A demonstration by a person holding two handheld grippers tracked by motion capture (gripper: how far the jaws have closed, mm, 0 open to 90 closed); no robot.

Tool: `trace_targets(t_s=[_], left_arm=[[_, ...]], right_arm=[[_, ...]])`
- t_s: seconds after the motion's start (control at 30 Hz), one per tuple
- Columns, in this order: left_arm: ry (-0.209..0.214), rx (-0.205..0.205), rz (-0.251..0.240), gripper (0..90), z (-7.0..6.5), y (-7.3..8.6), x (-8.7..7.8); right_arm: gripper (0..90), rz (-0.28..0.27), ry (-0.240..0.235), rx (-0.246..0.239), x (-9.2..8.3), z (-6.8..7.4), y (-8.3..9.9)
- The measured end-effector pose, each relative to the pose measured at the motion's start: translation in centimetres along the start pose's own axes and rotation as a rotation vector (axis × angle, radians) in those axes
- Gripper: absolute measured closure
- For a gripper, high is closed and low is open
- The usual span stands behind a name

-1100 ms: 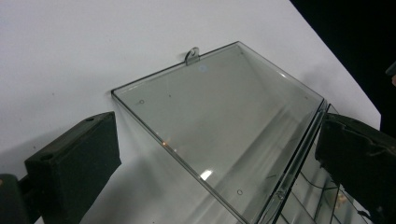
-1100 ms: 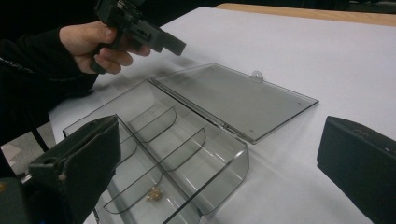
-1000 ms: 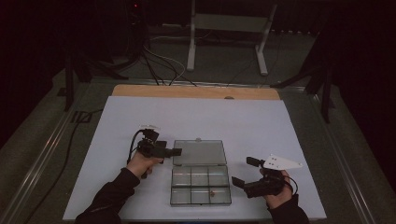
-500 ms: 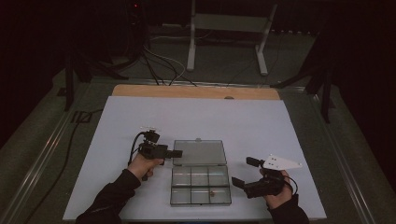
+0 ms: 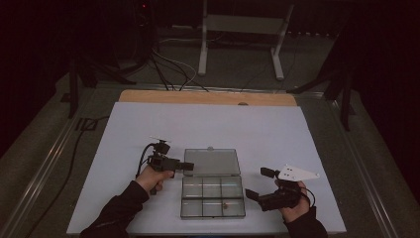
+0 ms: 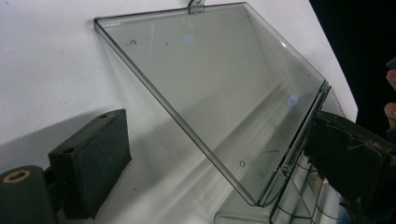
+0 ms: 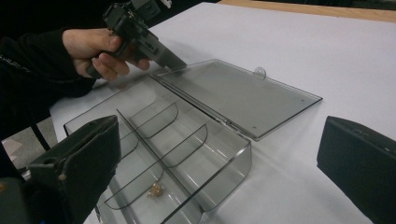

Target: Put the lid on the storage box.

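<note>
The room is dark, and a white table stands in the light. A clear box lies on the near part of the table, between the two hands. Its lid is open and lies flat on the far side. A small gold thing sits in one near part of the box. The left gripper is at the lid's left edge; its jaws have just been closing a little, and they stand apart, not pinching the lid. The right gripper hangs just right of the box with its jaws wide apart.
</note>
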State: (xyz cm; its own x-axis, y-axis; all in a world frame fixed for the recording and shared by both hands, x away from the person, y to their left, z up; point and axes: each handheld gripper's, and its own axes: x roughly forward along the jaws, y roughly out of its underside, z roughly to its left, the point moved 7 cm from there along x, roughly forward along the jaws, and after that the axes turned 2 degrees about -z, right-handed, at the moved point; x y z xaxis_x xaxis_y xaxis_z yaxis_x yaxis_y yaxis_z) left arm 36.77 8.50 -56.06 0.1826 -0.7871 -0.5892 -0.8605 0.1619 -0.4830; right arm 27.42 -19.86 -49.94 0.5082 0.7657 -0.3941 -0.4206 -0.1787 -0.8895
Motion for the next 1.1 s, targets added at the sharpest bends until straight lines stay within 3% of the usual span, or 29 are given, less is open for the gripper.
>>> trace_targets(t_s=[0.07, 0.23, 0.57, 0.8, 1.1], left_arm=[[-0.008, -0.005, 0.000, 17.3, 0.19, 0.09, -0.04], [0.029, -0.034, 0.011, 25.0, 0.45, 0.27, -0.15], [0.051, -0.021, 0.036, 43.8, 0.25, 0.61, 0.10], [0.067, -0.014, 0.035, 51.6, 0.08, 0.59, 0.03], [0.072, -0.011, 0.036, 52.5, 0.08, 0.60, 0.01]], right_arm=[[0.0, 0.002, -0.001, -0.002, 0.02, 0.00, 0.02], [0.0, 0.004, 0.000, 0.001, 0.04, -0.07, 0.05], [0.0, 0.007, 0.001, 0.000, 0.06, -0.07, 0.08], [0.0, 0.005, 0.001, 0.000, 0.03, -0.07, 0.04], [0.0, 0.006, 0.003, 0.001, 0.03, -0.10, 0.04]])
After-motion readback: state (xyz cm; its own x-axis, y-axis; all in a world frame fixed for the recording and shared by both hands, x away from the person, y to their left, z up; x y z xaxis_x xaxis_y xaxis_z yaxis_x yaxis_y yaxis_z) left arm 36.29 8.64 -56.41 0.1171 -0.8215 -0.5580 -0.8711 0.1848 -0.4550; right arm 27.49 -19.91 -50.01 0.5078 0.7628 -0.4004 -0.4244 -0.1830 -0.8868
